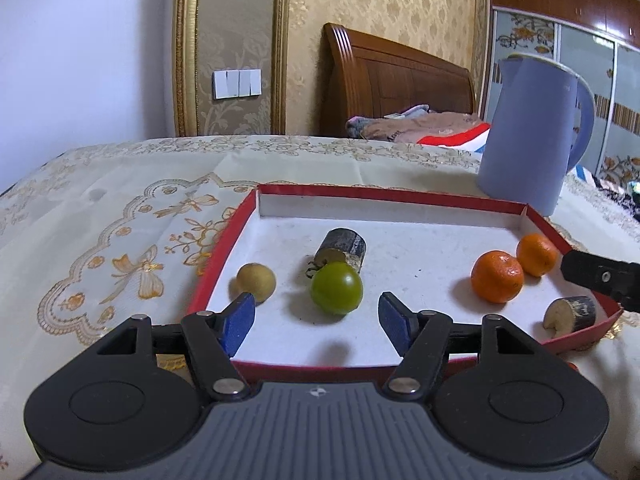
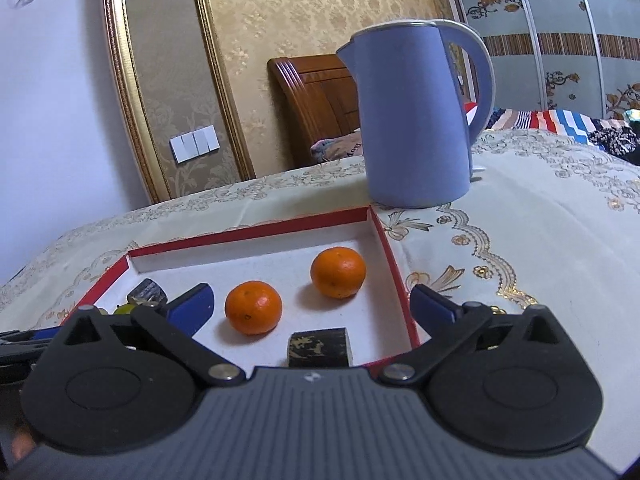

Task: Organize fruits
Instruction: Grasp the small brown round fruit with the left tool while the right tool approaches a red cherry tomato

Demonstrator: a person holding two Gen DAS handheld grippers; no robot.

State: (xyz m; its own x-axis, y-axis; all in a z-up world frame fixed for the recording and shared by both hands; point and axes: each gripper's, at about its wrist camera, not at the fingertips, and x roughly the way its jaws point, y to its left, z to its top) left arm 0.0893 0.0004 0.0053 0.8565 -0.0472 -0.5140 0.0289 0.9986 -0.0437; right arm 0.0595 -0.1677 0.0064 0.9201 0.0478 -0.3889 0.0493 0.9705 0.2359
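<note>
A red-rimmed white tray (image 1: 224, 248) holds a green tomato (image 1: 337, 288), a small tan fruit (image 1: 256, 282), two oranges (image 1: 497, 282) (image 1: 537, 254) and two dark sugarcane pieces (image 1: 342, 249) (image 1: 572, 314). My left gripper (image 1: 316, 320) is open and empty, low over the tray's near edge, the tomato just ahead between its fingers. My right gripper (image 2: 312, 308) is open and empty over the tray's right part (image 2: 394, 264), with both oranges (image 2: 253, 307) (image 2: 338, 273) ahead and a cane piece (image 2: 318, 348) just below. Its finger shows in the left wrist view (image 1: 600, 278).
A blue kettle (image 1: 532, 132) (image 2: 416, 116) stands on the cream embroidered tablecloth (image 1: 120, 232) just behind the tray's far right corner. A wooden headboard and a bed lie beyond the table.
</note>
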